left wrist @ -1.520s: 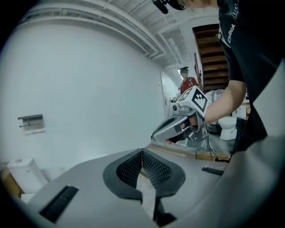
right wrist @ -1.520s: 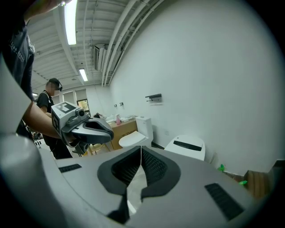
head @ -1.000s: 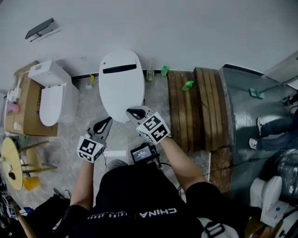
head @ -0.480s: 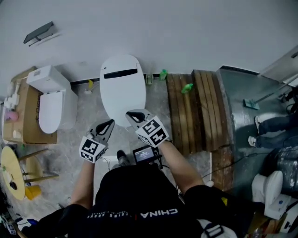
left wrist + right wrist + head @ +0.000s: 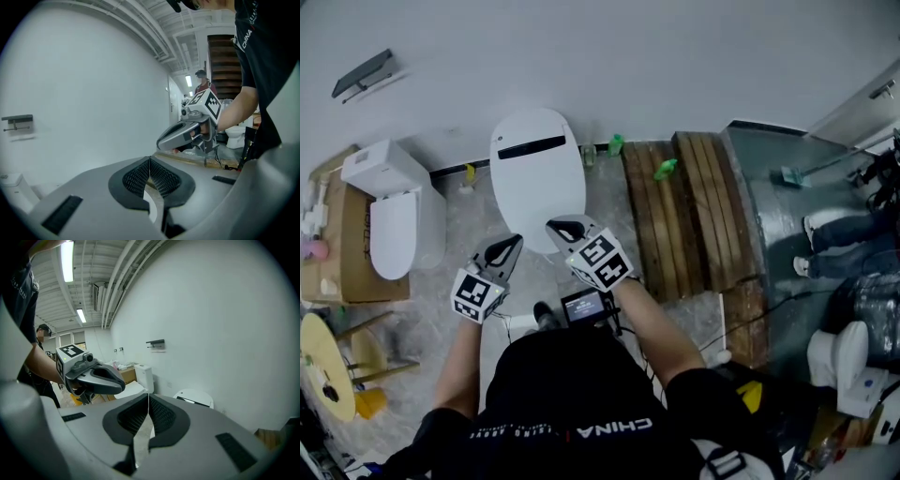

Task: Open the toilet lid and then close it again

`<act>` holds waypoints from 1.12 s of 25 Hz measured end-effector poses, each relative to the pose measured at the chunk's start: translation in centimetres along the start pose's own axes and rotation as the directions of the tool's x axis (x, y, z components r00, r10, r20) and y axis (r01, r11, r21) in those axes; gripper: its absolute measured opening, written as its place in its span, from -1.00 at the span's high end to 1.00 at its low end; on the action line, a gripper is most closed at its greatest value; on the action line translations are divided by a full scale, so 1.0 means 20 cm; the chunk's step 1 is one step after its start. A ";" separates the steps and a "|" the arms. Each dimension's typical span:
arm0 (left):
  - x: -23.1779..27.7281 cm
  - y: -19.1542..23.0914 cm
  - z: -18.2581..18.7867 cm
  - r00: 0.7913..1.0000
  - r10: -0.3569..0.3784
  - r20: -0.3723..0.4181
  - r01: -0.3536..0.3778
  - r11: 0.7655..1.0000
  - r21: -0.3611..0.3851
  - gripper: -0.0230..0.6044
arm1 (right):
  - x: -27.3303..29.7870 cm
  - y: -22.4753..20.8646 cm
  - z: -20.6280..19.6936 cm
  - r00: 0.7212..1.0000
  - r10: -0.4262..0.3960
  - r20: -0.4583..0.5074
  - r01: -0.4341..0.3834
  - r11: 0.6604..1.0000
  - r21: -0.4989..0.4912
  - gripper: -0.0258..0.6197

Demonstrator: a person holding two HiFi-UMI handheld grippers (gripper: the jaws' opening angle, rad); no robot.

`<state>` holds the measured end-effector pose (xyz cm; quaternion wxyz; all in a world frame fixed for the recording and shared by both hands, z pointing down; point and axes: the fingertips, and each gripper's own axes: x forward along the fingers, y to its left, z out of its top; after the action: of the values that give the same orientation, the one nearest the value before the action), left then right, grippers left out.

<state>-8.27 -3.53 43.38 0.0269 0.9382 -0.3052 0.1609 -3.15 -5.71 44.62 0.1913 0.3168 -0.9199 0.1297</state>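
Observation:
The white toilet (image 5: 536,173) stands against the wall with its lid down; a black slot crosses the lid near the back. In the head view my left gripper (image 5: 510,246) hangs just left of the bowl's front edge, jaws shut and empty. My right gripper (image 5: 559,228) is over the lid's front rim, also shut with nothing in it; whether it touches the lid I cannot tell. The left gripper view shows its pads (image 5: 140,176) pressed together, with the right gripper (image 5: 180,133) ahead. In the right gripper view the lid (image 5: 194,397) lies beyond the shut pads (image 5: 161,416).
A second white toilet (image 5: 389,211) stands at the left beside a cardboard box (image 5: 342,272). Wooden planks (image 5: 675,220) lie right of the toilet, with green bottles (image 5: 664,170) by the wall. A yellow round table (image 5: 323,352) is at the lower left, a person's legs (image 5: 839,248) at the right.
Both grippers have drifted a little left with the view, staying by the toilet's front edge. Both stay shut and the lid stays down.

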 end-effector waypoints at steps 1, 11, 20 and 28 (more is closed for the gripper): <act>0.00 0.00 -0.01 1.000 -0.001 -0.003 0.001 1.000 0.002 0.89 | 0.00 0.00 -0.01 1.000 0.000 -0.007 0.000 1.000 -0.002 0.87; 0.13 0.01 -0.25 0.992 -0.007 -0.129 0.017 0.997 0.071 0.89 | 0.08 -0.09 -0.25 0.993 0.025 -0.116 -0.031 0.998 -0.050 0.87; 0.41 -0.02 -1.00 0.940 -0.070 -0.334 0.143 0.970 0.198 0.53 | 0.40 -0.17 -0.93 0.950 0.095 -0.298 -0.108 0.994 -0.027 0.65; 0.68 -0.08 -1.76 0.885 -0.070 -0.460 0.252 0.903 0.348 0.21 | 0.75 -0.21 -1.59 0.905 0.094 -0.416 -0.197 0.957 -0.212 0.25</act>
<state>-6.97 -4.71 81.10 -0.0833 0.8861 -0.1713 0.4225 -2.95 -5.49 79.99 0.4037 0.1867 -0.8912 0.0893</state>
